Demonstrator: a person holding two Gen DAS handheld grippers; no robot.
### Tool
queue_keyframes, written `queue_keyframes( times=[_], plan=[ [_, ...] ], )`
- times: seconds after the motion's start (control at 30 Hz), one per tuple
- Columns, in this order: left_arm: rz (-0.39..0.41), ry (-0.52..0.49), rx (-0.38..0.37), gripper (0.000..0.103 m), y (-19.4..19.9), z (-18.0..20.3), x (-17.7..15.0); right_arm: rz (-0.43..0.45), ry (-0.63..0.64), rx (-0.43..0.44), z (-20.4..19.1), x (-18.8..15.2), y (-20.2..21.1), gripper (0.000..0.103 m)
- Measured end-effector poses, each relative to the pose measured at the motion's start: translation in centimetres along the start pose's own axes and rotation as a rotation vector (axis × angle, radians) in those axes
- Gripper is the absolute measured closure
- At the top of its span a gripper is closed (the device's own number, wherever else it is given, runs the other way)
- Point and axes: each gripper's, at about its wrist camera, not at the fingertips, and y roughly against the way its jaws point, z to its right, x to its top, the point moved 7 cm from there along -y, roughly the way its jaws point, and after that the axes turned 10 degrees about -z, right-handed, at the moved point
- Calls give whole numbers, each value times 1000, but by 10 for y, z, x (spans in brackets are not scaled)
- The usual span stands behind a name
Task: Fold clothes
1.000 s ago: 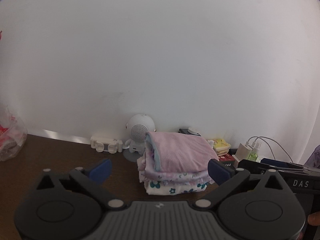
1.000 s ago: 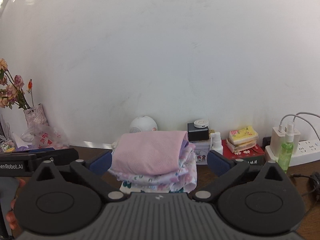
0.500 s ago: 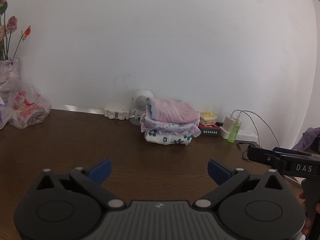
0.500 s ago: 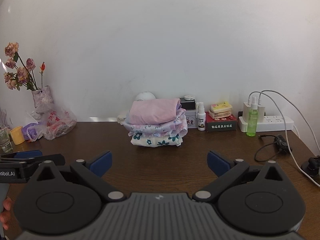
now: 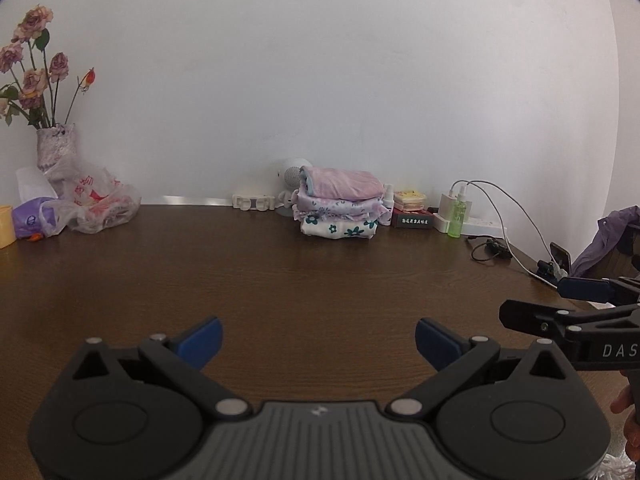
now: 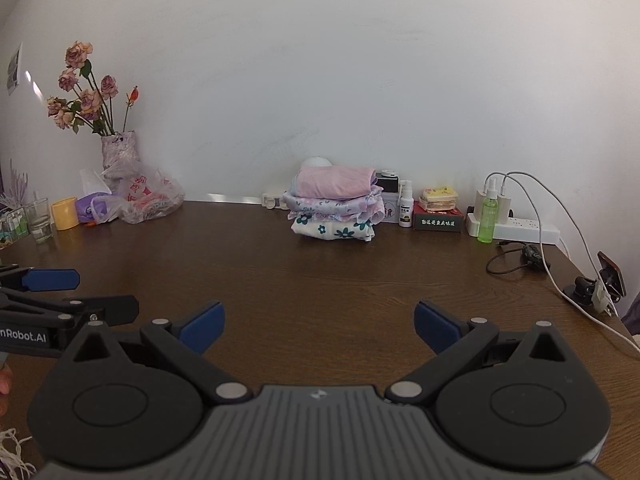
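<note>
In the left wrist view, the left gripper [image 5: 318, 340] sits at the bottom of the frame with its blue-tipped jaws spread wide and empty above the brown table [image 5: 280, 280]. The stack of folded clothes [image 5: 340, 210] rests at centre frame by the white wall. The right gripper [image 5: 576, 300] shows side-on at the right edge.

In the right wrist view, the right gripper [image 6: 318, 326] is likewise spread and empty, the stack of folded clothes [image 6: 334, 204] just right of centre. A vase of flowers [image 6: 116, 152] stands at the left.
</note>
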Motion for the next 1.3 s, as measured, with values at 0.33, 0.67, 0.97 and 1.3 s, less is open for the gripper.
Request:
queue_keyframes(
  times=[0.33,0.67,0.97,1.3],
  plan=[
    [-28,-53,20,0,47,5,-53,-46,-4,65,-24,-54,57,0],
    [-69,-40,60,0,70,15,-101,-89,-55,81,-37,-101,89,0],
    [-58,-122,108,0,85,35,-127,-129,-118,55,-38,-139,102,0],
    [-17,-98,106,0,95,37,-130,-141,-147,54,-38,-153,107,0]
  ],
)
